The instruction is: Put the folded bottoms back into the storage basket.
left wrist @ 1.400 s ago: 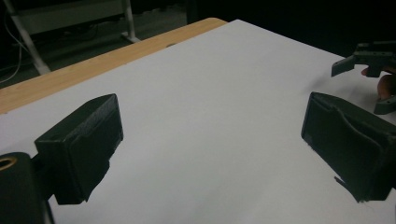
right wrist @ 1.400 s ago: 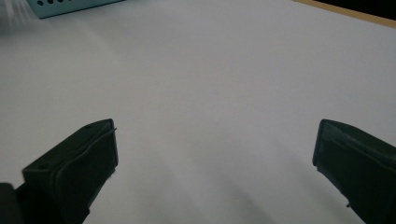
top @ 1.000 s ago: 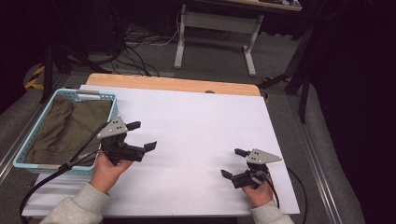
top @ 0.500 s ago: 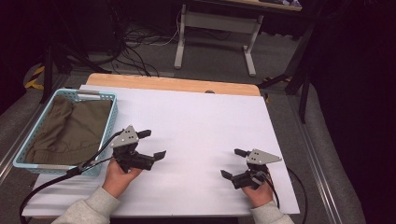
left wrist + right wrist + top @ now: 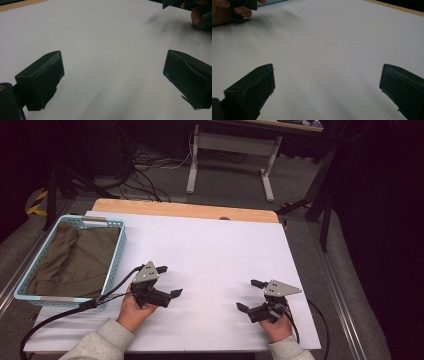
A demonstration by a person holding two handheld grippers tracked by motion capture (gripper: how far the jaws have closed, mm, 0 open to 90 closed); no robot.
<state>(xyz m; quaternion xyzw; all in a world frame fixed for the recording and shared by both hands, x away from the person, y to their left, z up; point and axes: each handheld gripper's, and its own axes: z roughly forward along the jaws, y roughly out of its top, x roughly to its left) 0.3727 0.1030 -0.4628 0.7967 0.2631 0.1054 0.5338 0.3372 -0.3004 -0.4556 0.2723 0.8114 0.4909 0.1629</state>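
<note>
My left gripper (image 5: 169,281) rests low on the white table sheet (image 5: 210,250) at the front left, open, with nothing between its jaws. In the left gripper view the same gripper (image 5: 112,80) has its jaws spread wide over bare white sheet. My right gripper (image 5: 250,295) sits at the front right, also open and holding nothing; the right gripper view shows that gripper (image 5: 327,92) with wide-apart jaws over bare sheet. A light blue basket (image 5: 116,251) stands at the left edge of the table with an olive-brown cloth (image 5: 75,257) folded inside it.
The wooden table edge (image 5: 185,210) runs along the far side. Black cables trail from both grippers off the front. A white metal frame (image 5: 235,150) and floor cables lie beyond the table. The other hand (image 5: 197,15) appears at the top right of the left gripper view.
My left gripper has moved right and toward the front of the table, away from the basket. The right gripper has stayed where it was.
</note>
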